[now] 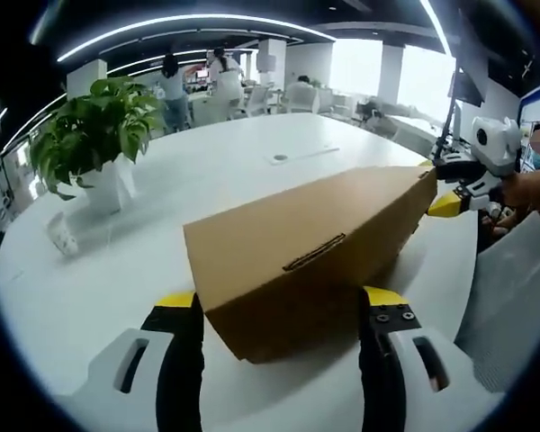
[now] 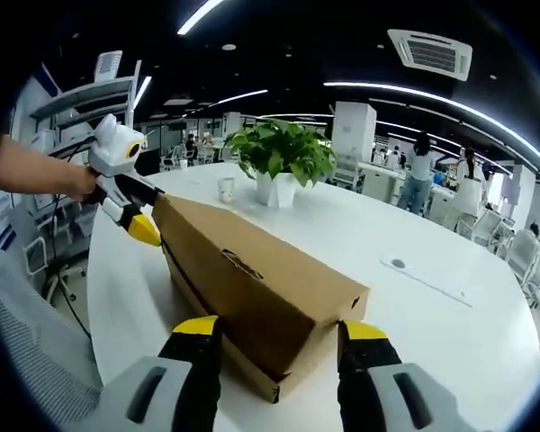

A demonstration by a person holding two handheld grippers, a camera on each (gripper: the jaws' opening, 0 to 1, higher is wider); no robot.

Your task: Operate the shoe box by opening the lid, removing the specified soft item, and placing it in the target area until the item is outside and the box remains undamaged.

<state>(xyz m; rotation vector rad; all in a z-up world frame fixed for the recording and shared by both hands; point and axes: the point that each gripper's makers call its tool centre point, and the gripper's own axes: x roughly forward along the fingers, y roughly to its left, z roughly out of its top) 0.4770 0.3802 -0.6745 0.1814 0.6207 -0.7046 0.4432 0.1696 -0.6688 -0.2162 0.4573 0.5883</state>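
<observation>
A brown cardboard shoe box [image 1: 315, 243] lies lengthwise on the white table [image 1: 117, 270], its lid closed. In the left gripper view, my left gripper [image 1: 281, 301] has its yellow-tipped jaws pressed against both sides of the box's near end. My right gripper [image 1: 439, 184], held by a hand, clamps the far end. In the right gripper view the same box [image 2: 252, 279] runs away from me. My right gripper [image 2: 279, 328] clasps its near end, and the left gripper [image 2: 151, 211] holds the far corner. The box's contents are hidden.
A potted green plant [image 1: 94, 135] in a white pot and a paper cup [image 1: 63, 236] stand on the table's far side, also seen as the plant [image 2: 283, 153] and cup [image 2: 226, 188]. A grey mesh chair [image 1: 513, 288] is beside the table. People stand in the background.
</observation>
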